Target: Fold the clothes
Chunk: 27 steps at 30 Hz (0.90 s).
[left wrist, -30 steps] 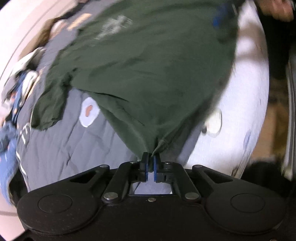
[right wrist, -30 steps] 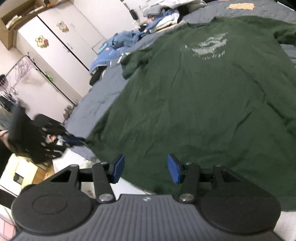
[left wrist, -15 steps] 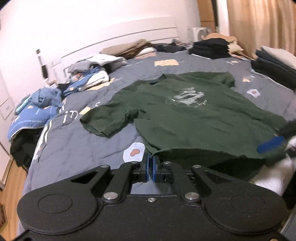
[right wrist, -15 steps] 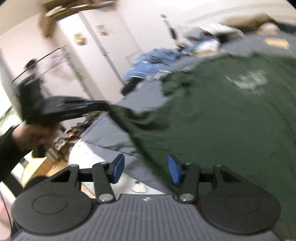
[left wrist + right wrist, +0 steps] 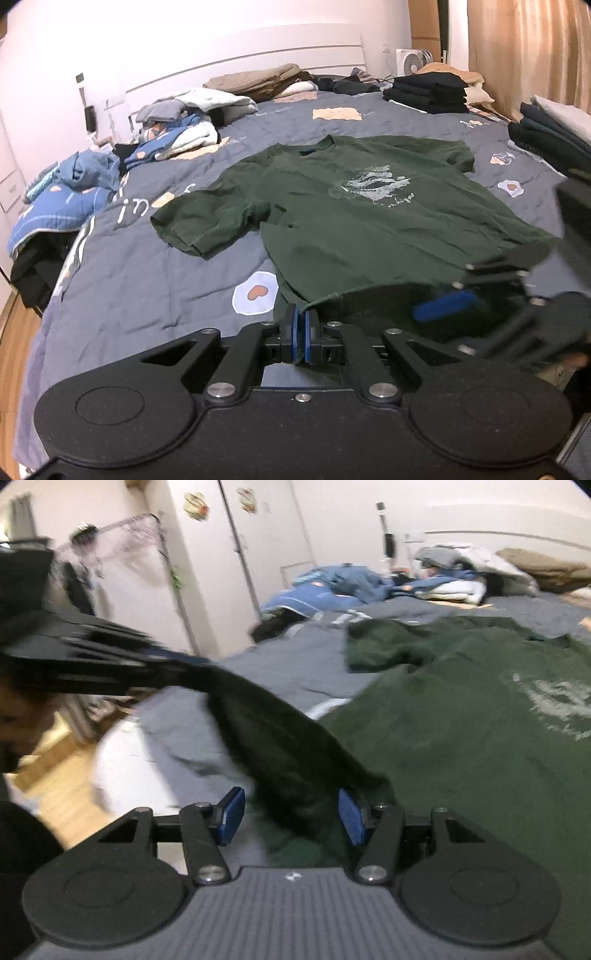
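Observation:
A dark green T-shirt (image 5: 369, 229) with a pale chest print lies face up on the grey quilt (image 5: 147, 295). My left gripper (image 5: 302, 332) is shut on the near left corner of its hem and holds that corner raised off the bed. In the right wrist view the same gripper (image 5: 92, 657) shows blurred at the left, with the hem stretched down from it. My right gripper (image 5: 291, 818) has its jaws opening. A loose fold of the shirt (image 5: 461, 738) lies between its blue pads (image 5: 231, 816), which do not press on it. One blurred pad (image 5: 443, 309) hovers over the hem.
Loose clothes are heaped along the head of the bed: a blue pile (image 5: 66, 199), a tan pile (image 5: 258, 79) and a folded black stack (image 5: 428, 92). More folded dark clothes (image 5: 546, 136) sit at the right edge. A white wardrobe (image 5: 240, 572) and wooden floor (image 5: 48, 786) lie left of the bed.
The left gripper rolled upright and rose a little with the hem corner still pinched. The right gripper swept along the hem toward the left one, and its jaws widened around the fabric.

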### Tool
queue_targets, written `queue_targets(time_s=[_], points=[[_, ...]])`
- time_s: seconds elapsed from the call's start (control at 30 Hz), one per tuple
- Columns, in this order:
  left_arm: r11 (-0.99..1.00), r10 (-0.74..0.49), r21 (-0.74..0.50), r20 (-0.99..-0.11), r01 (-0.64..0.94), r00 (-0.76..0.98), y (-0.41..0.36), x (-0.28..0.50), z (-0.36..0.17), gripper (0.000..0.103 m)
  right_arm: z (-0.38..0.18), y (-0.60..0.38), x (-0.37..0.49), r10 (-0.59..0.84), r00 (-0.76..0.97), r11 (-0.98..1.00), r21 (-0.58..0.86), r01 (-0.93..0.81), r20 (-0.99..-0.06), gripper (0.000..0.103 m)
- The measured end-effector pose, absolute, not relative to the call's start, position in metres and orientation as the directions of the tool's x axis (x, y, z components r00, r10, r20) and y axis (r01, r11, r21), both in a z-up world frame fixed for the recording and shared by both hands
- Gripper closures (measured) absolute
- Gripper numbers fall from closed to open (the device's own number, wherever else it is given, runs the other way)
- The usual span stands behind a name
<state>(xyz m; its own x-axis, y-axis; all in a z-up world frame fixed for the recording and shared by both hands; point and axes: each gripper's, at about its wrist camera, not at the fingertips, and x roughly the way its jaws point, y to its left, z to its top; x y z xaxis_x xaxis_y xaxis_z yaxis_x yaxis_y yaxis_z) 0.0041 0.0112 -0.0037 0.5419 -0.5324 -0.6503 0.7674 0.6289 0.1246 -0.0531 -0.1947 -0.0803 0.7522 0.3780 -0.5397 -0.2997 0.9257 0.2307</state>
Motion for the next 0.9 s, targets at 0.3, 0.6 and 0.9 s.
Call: queue_targets(time_s=[0.3,0.6,0.9], points=[[0.536,-0.577,0.049,-0.708,0.843,0.408,0.028,0.0,-0.016,0.081,-0.112,-0.218,-0.032,0.29,0.753,0.956,0.217,-0.197,-0.59,0.048],[0.51,-0.586,-0.05,-0.751,0.859,0.304,0.05,0.037,-0.051,0.069,-0.119,-0.238,-0.02,0.298,0.747,0.943,0.306,-0.133,-0.594,0.048],[0.425,-0.622,-0.091,-0.752,0.901,0.217,0.007,0.046,-0.082,0.069,-0.116,-0.243,-0.017,0.296,0.731,0.941,0.318,-0.114,-0.614,0.048]])
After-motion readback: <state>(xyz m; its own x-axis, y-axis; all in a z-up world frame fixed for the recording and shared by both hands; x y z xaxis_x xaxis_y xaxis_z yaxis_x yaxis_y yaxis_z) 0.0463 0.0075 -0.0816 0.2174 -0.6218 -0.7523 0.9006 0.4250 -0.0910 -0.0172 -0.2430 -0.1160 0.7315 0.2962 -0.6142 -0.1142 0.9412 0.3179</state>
